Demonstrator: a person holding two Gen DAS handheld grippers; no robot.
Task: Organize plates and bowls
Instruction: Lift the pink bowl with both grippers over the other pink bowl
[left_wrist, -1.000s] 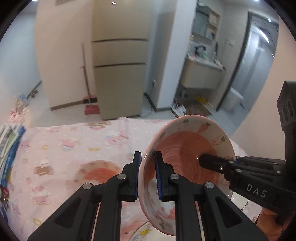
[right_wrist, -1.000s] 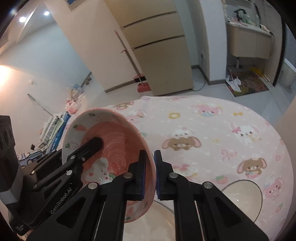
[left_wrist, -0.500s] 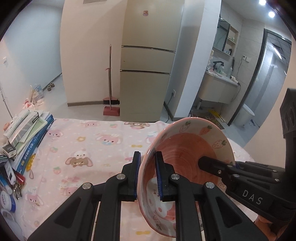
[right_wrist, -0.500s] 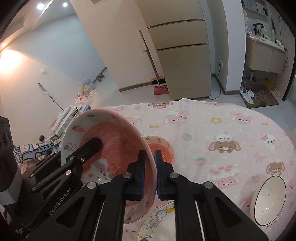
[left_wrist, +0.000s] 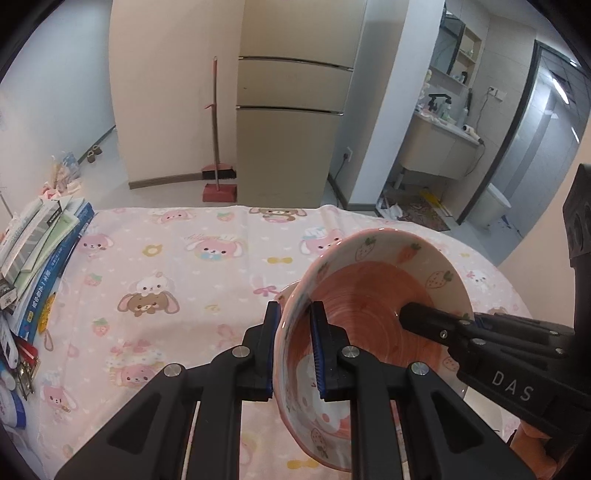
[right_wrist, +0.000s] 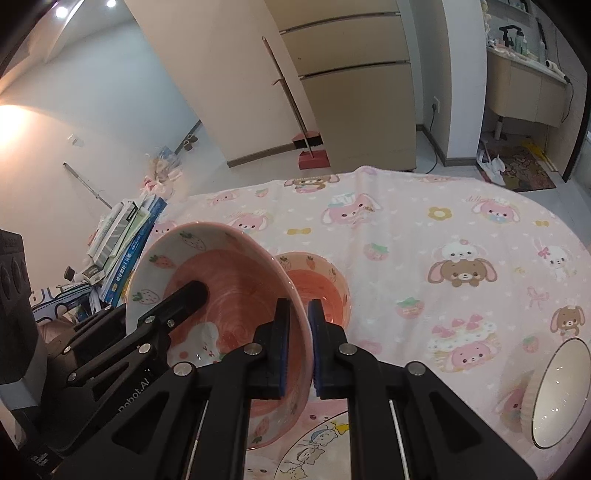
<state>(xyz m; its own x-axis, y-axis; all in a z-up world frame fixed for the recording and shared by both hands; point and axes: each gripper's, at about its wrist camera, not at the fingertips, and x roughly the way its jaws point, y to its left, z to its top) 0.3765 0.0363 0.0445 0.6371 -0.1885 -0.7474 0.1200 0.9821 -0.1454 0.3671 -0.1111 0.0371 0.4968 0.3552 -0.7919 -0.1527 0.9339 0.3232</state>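
A pink bowl with strawberry and carrot prints is held in the air above the table by both grippers. My left gripper is shut on its near rim. My right gripper is shut on the opposite rim of the same bowl. A second, smaller pink bowl sits on the tablecloth just beyond the held one. A white plate with cartoon drawings lies under the grippers at the front. A cream bowl stands at the right.
The table carries a pink cartoon-animal cloth. A stack of books and boxes lies on its left edge. Beyond the table stand a beige fridge and a red broom with dustpan.
Both grippers have lifted the bowl and tipped back, so more of the table shows. The smaller pink bowl and the cartoon plate have come into the right wrist view.
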